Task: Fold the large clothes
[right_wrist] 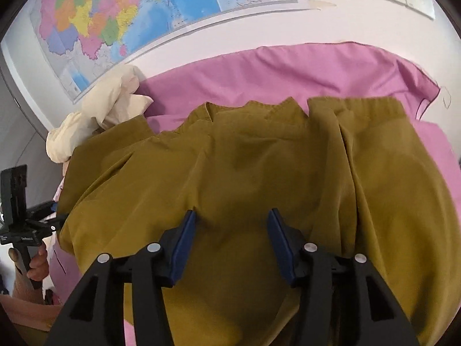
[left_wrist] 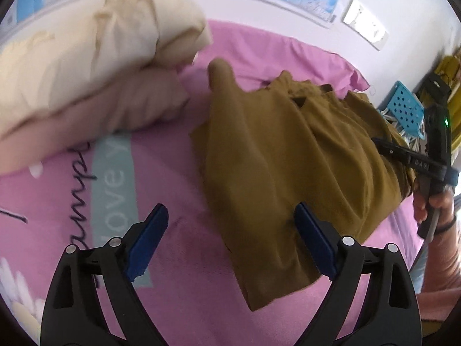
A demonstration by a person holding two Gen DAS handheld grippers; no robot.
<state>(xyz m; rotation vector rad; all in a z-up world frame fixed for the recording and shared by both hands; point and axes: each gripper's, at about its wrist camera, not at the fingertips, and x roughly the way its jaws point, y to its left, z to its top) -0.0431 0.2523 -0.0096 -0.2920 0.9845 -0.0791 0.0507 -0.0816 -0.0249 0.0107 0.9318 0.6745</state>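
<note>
Two blue-padded fingers of the left gripper [left_wrist: 230, 239] stood wide apart in the left wrist view, with nothing between them. Its right-hand finger [left_wrist: 314, 242] overlapped the near edge of the mustard-brown garment [left_wrist: 282, 167]; whether it touched the cloth I could not tell. The garment lay bunched and partly folded on the pink bed sheet [left_wrist: 178, 274], running from the centre out toward 2 o'clock. At 10 o'clock a cream pillow [left_wrist: 95, 57] sat on the bed, well apart from the fingers. Printed lettering on a pale teal patch [left_wrist: 113, 190] showed on the sheet at about 8 o'clock. At 3 o'clock the right gripper [left_wrist: 403, 154] reached in over the garment's far edge, gripped by a hand [left_wrist: 432, 204]. Behind it a blue perforated basket [left_wrist: 406, 109] showed near the wall.

From the right wrist view, the right gripper [right_wrist: 232, 239] hung over the garment [right_wrist: 288, 173], its fingers partly open and holding nothing. The cloth filled the middle and lower frame, its waistband edge toward 12 o'clock against the pink sheet [right_wrist: 288, 69]. The cream pillow [right_wrist: 100, 115] sat at 10 o'clock beneath a coloured wall map [right_wrist: 115, 14]. At 9 o'clock the left gripper [right_wrist: 31, 225] showed by the garment's left edge, its opening unclear from here.
</note>
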